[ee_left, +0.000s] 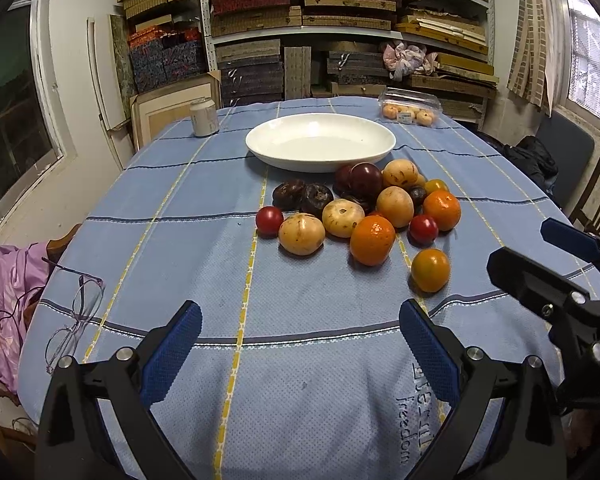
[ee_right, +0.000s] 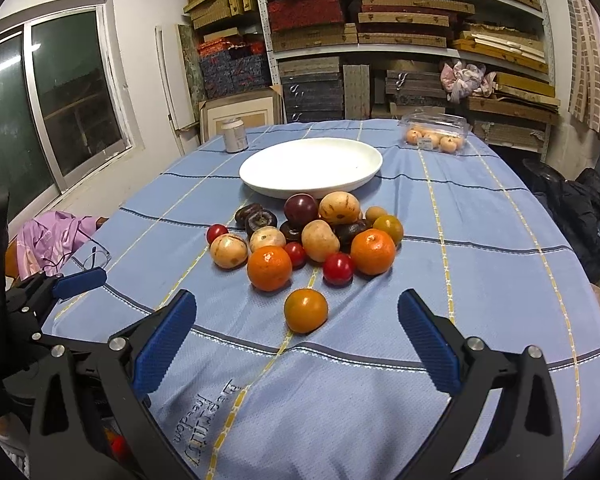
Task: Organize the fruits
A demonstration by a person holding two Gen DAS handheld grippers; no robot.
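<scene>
A pile of fruit (ee_left: 364, 204) lies mid-table in front of an empty white plate (ee_left: 320, 142): oranges (ee_right: 269, 268), red tomatoes (ee_right: 337, 268), tan round fruits (ee_right: 320, 240), dark purple ones (ee_right: 301, 208). One yellow-orange tomato (ee_right: 305, 310) sits apart, nearest me. My left gripper (ee_left: 300, 320) hovers open over bare cloth, short of the pile. My right gripper (ee_right: 296, 316) is open too, its blue pads (ee_right: 428, 336) on either side of the lone tomato's near side, apart from it. The right gripper (ee_left: 548, 264) also shows at the right edge of the left wrist view.
A pale can (ee_left: 204, 117) stands at the back left and a clear plastic box of small fruit (ee_left: 410, 109) at the back right. Eyeglasses (ee_left: 74, 320) lie near the table's left edge beside pink cloth (ee_left: 4, 300). Shelves of boxes (ee_right: 380, 20) fill the rear wall.
</scene>
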